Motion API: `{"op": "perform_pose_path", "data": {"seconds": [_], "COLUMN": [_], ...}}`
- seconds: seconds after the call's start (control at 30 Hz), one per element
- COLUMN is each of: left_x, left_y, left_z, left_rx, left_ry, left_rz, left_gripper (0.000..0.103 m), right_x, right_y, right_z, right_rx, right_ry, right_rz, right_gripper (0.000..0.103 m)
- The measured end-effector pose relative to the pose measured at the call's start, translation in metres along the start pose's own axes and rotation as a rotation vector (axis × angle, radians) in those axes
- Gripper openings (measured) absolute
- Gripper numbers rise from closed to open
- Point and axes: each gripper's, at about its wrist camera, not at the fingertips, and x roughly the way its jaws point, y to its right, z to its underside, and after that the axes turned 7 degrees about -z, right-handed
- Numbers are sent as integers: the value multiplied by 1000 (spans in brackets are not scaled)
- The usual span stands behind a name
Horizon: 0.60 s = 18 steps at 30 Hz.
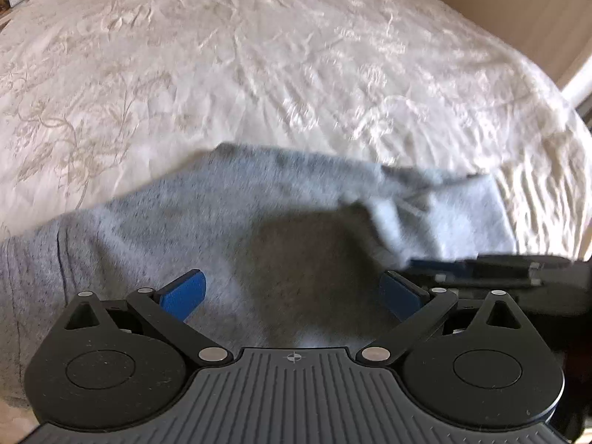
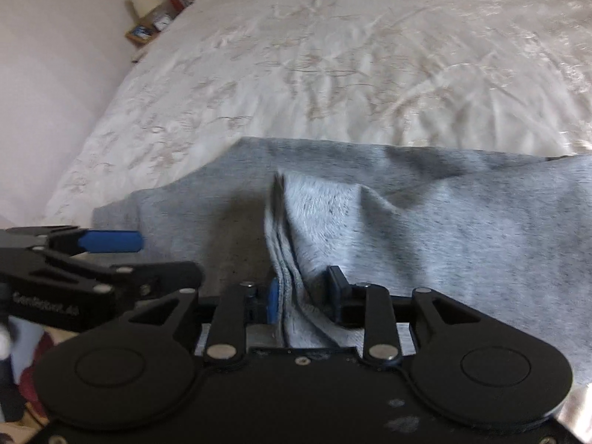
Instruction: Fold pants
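Right tool [image 2: 304, 294] pinched a bunched fold of the grey pants [image 2: 425, 229], left tool [image 1: 292, 292] spread wide above them, side lettering on it too blurred to read, pants lay on the white embroidered bed [image 1: 259, 66].

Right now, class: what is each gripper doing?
Left gripper: open, holding nothing.
Right gripper: shut on the grey pants.

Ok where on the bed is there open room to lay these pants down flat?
Free: the white bedspread beyond the far edge of the grey pants, up toward the nightstand. Crowded: the near edge, where the open left gripper hovers over fabric and the right gripper pinches a fold.
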Motion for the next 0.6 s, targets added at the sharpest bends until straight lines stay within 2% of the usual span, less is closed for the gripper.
{"op": "perform_pose_path", "data": {"seconds": [0.23,0.33,0.47,0.5,0.6], "left_x": [-1,11,42,50,76], "left_y": [28,47,75,79,80], "left_z": [-16,-20,-19,-16,0], "left_rx": [-32,-15,40,51,67], "left_ry": [41,19,-32,-52,-147], "left_rz": [8,24,25,11,-54], "left_gripper": [102,102,102,102,102], "right_x": [-37,-56,-75,-77,-84], "right_y": [9,33,76,87,111], "right_z": [3,2,-3,-7,-16], "right_rx": [7,29,67,74,68], "right_ry": [31,47,56,60,54], "right_rz": [-100,-77,7,23,63], "right_gripper": [31,32,29,27,11]}}
